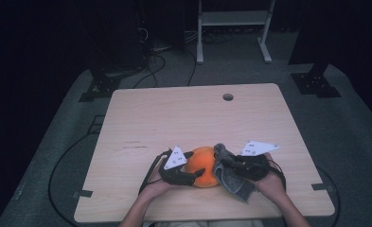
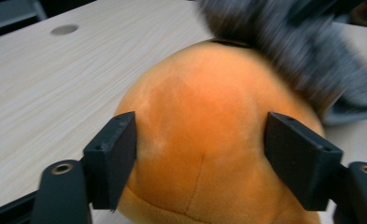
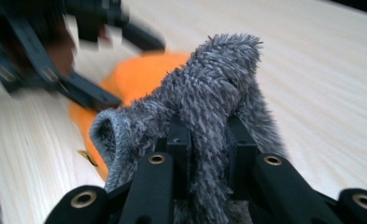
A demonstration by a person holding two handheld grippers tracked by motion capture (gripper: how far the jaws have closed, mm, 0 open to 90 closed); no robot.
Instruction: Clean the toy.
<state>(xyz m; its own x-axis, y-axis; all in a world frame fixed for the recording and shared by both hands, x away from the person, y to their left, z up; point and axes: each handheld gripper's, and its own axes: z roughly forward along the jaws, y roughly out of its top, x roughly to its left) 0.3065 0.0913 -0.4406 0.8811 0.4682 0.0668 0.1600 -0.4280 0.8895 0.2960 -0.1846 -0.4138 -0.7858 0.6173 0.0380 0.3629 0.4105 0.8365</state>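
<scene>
**Grey Cloth Pressed to Orange Plush at Near Edge of Counter**

Orange plush toy (image 1: 203, 166) seen resting on the pale wooden counter (image 1: 193, 118), close to the near edge and roughly midway between left and right. Left gripper (image 1: 189, 178) placed at the toy's left side, jaws spread around the rounded orange body (image 2: 204, 140) in the left gripper view; whether the pads pressed on the plush could not be told, so not counted as a grasp. Right gripper (image 1: 231, 165) clenched on a fuzzy grey cloth (image 1: 231, 179), the fabric (image 3: 209, 93) pinched between both jaws and bunched up above them in the right gripper view. Cloth held against the right side of the toy, touching it, with a loose end hanging toward the near edge. Round hole (image 1: 227, 97) noted in the counter's far side, well apart from the toy. White frame (image 1: 233, 19) standing on the floor beyond the far edge.
</scene>
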